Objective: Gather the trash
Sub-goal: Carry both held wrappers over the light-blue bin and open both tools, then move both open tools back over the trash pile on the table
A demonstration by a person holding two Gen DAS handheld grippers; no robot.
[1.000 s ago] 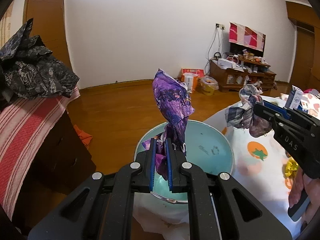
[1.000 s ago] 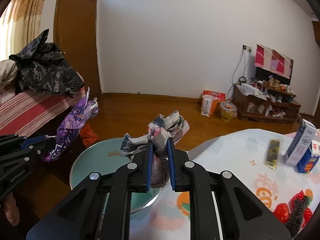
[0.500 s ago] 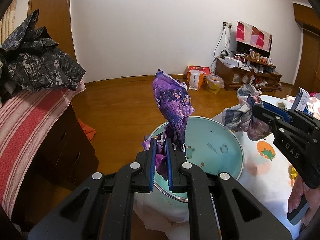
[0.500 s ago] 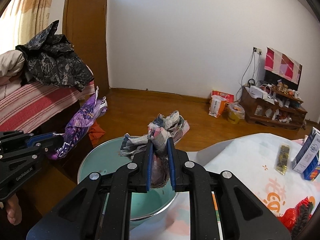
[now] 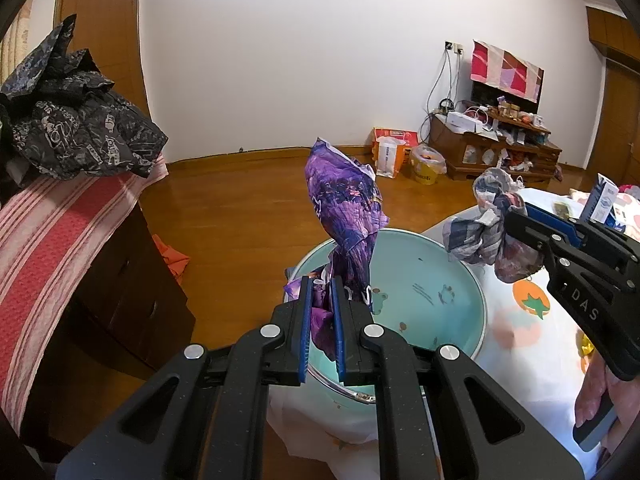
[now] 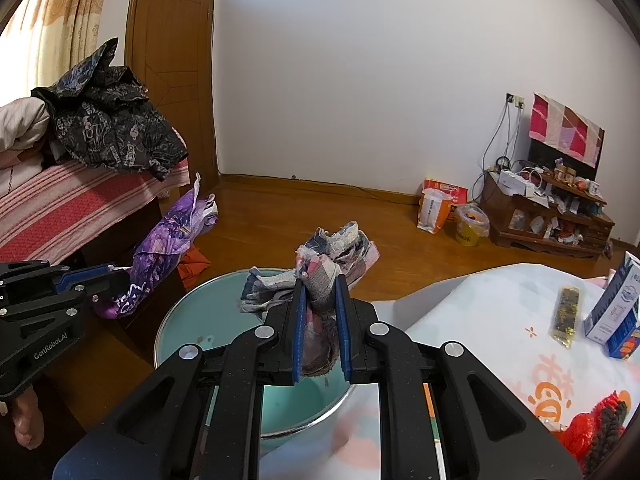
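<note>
Wooden flooring and a white wall frame a cluttered living room, with a counter [image 6: 500,300] under a fruit-print cloth at right and a pale teal basin [image 5: 460,276] sitting at its edge. The left hand-held gripper [image 5: 321,320] is clamped on a crumpled purple wrapper [image 5: 344,208], which stands up above the near rim of the basin; the right hand-held gripper [image 6: 320,320] is pinched on a wad of greyish checked wrapping [image 6: 332,252], held over the basin's far side. The step in hand looks like dropping both pieces in. To do it well, each piece should be brought squarely over the basin's middle and lowered before the jaws part, since light, springy wrappers can catch on a pad or drift over the rim onto the floor. The basin's bottom is partly blocked by both tools, so how much rubbish already lies inside is unclear beyond a few specks. A gold packet [image 6: 566,312] and cartons [image 6: 616,312] remain on the counter; whether they count as trash cannot be told.
</note>
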